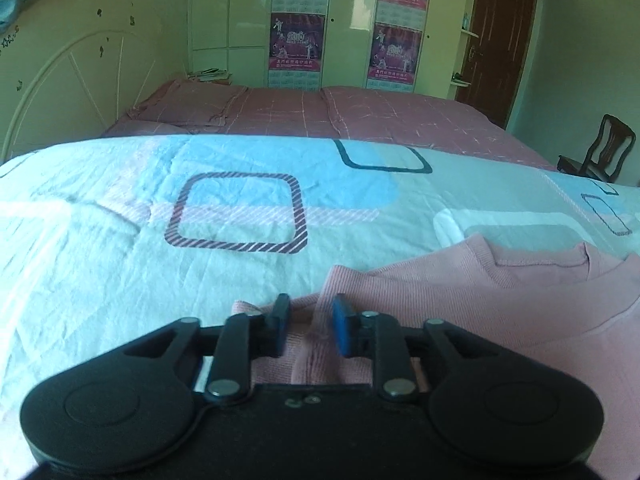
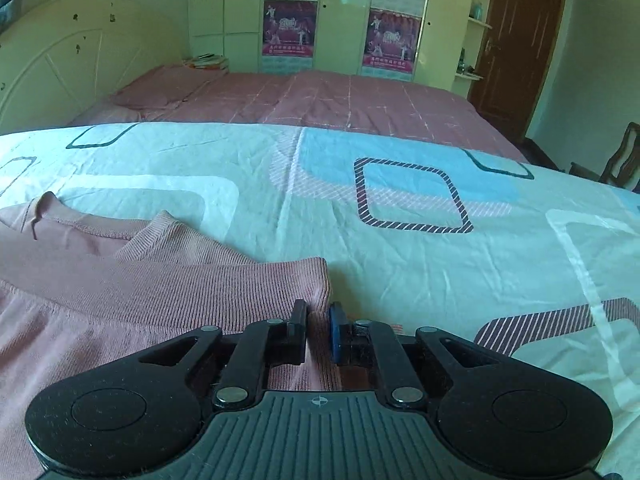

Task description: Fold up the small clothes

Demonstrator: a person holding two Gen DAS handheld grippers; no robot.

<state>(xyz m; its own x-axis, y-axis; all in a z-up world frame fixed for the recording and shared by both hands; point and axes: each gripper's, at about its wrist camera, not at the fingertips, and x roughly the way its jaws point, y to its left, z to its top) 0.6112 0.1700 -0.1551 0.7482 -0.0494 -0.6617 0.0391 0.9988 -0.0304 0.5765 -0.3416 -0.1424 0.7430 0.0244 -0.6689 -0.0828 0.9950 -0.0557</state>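
A pink knit top (image 1: 500,300) lies on a light blue patterned sheet (image 1: 160,240), neckline toward the far side. In the left wrist view my left gripper (image 1: 310,330) has its jaws partly apart with the top's left edge fabric bunched between them. In the right wrist view the same top (image 2: 140,292) spreads to the left, and my right gripper (image 2: 318,332) is shut on its right corner edge, with a fold of fabric pinched between the pads.
The sheet (image 2: 440,260) covers the near bed surface. Beyond it is a bed with a pink checked cover (image 1: 360,116), a white headboard (image 1: 72,80), wardrobes with posters (image 1: 296,40), a brown door (image 1: 500,40) and a wooden chair (image 1: 600,148).
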